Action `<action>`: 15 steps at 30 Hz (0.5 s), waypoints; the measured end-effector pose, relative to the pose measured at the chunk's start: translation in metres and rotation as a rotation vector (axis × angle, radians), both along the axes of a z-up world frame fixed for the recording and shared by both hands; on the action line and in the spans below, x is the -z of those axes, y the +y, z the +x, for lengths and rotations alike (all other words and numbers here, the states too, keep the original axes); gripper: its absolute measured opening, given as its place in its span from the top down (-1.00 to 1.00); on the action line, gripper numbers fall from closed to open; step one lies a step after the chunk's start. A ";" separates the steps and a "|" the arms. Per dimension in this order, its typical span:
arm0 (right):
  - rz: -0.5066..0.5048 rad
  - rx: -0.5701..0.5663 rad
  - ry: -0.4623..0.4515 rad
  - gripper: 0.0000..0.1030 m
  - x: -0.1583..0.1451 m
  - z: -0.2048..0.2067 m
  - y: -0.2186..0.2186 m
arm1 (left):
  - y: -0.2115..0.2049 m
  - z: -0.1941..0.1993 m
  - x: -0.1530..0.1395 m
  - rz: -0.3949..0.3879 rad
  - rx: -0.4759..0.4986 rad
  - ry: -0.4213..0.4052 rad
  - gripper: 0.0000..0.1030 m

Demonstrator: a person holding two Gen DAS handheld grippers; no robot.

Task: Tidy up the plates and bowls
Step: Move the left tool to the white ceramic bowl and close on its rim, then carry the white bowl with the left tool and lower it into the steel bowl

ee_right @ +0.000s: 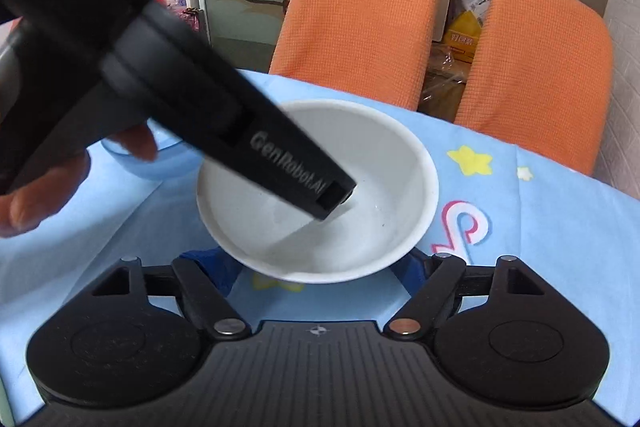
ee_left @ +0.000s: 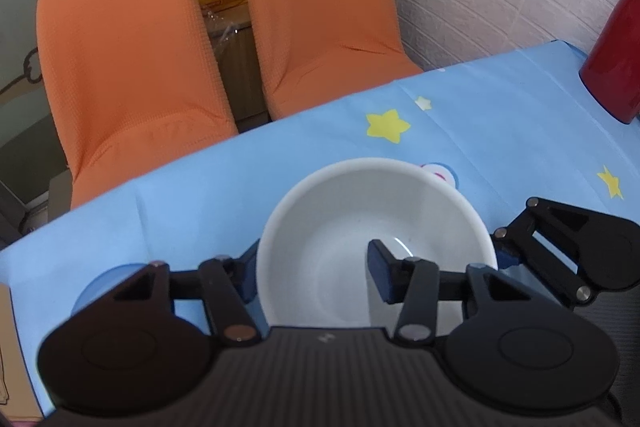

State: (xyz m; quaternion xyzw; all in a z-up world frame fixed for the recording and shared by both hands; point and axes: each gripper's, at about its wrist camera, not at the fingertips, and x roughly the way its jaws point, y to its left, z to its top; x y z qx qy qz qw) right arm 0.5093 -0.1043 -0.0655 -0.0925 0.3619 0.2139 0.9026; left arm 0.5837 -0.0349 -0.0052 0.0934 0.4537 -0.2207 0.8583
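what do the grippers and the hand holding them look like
The left gripper is matte black plastic: rounded teardrop housings, a ribbed centre panel, silver and copper rivets on its link arms, and blue finger pads. Its black body reads "GenRobot.AI" in grey in the right wrist view. The right gripper matches. A bare-skinned hand shows no sleeve or cables.

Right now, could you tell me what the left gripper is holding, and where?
The left gripper straddles the white bowl's rim, one finger inside, one outside; firm clamping cannot be told.
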 end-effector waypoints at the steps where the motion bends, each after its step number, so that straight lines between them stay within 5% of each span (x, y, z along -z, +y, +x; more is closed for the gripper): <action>1: 0.007 0.004 0.000 -0.26 0.000 0.000 -0.001 | 0.000 -0.001 -0.001 0.001 0.000 -0.005 0.05; 8: 0.018 0.017 -0.068 -0.27 -0.023 -0.024 -0.015 | -0.008 -0.026 -0.021 -0.016 0.010 -0.045 0.05; 15: 0.026 0.052 -0.121 -0.27 -0.049 -0.081 -0.037 | -0.029 -0.094 -0.053 -0.033 0.040 -0.133 0.05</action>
